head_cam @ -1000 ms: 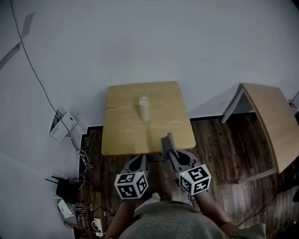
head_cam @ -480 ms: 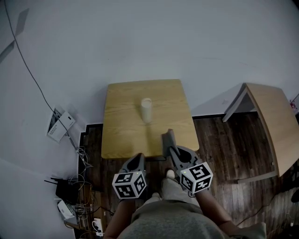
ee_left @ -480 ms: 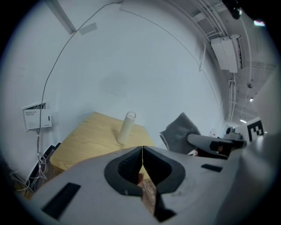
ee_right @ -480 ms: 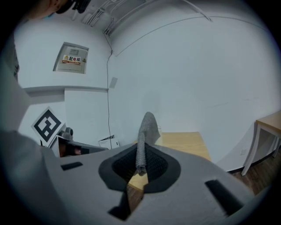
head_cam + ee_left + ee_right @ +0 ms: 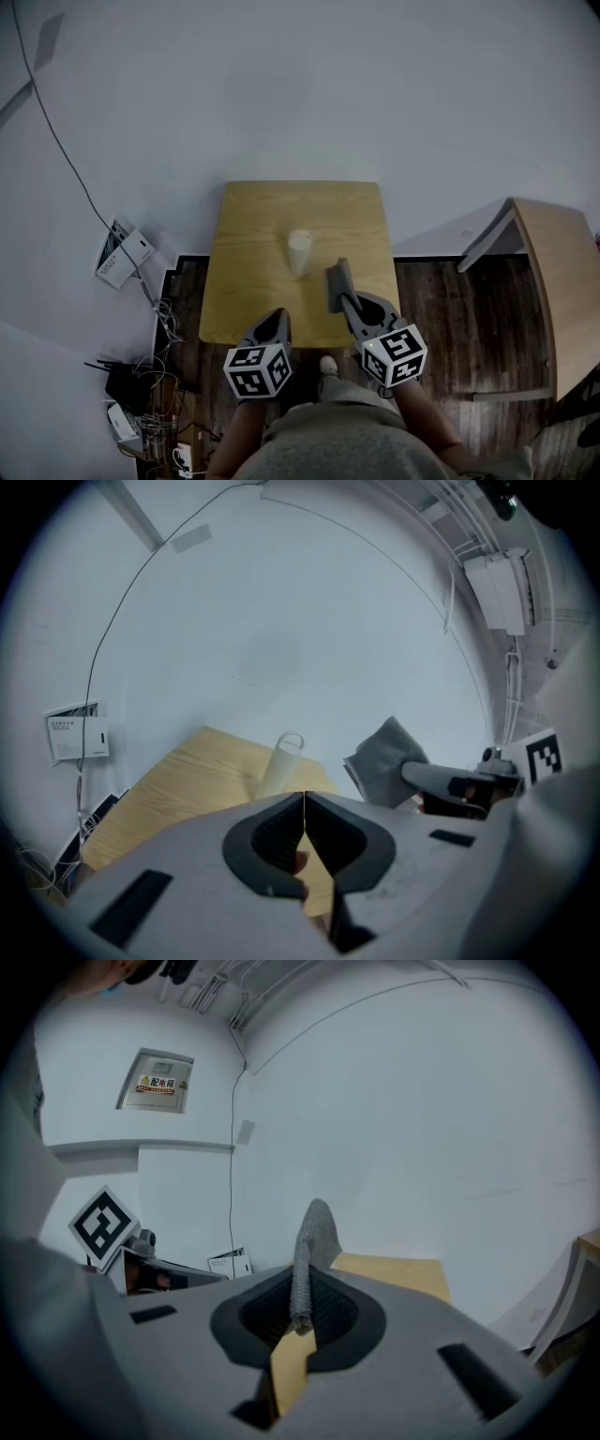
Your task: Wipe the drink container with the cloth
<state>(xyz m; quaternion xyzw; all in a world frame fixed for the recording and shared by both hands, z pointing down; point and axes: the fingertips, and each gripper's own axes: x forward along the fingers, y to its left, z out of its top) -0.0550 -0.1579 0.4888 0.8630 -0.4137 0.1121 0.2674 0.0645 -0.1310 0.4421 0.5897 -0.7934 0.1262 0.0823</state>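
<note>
A pale, translucent drink container [image 5: 299, 250] stands upright near the middle of the small wooden table [image 5: 253, 225]; the left gripper view shows the container [image 5: 282, 765] too. My right gripper [image 5: 343, 298] is shut on a folded grey cloth [image 5: 337, 283], held over the table's near right part, just right of the container. The cloth [image 5: 309, 1246] sticks up between the right jaws. My left gripper [image 5: 278, 319] is shut and empty at the table's near edge, short of the container. The cloth [image 5: 386, 766] also hangs in the left gripper view.
A second wooden table [image 5: 561, 281] stands at the right over dark wood floor [image 5: 450, 319]. A white box [image 5: 122, 255], cables and devices [image 5: 141, 394] lie on the floor at the left. The white wall [image 5: 300, 84] rises behind the table. The person's shoe [image 5: 327, 366] shows between the grippers.
The person has stepped closer to the table. Both grippers moved forward: the cloth is now over the table beside the container, and the left gripper has reached the table's near edge.
</note>
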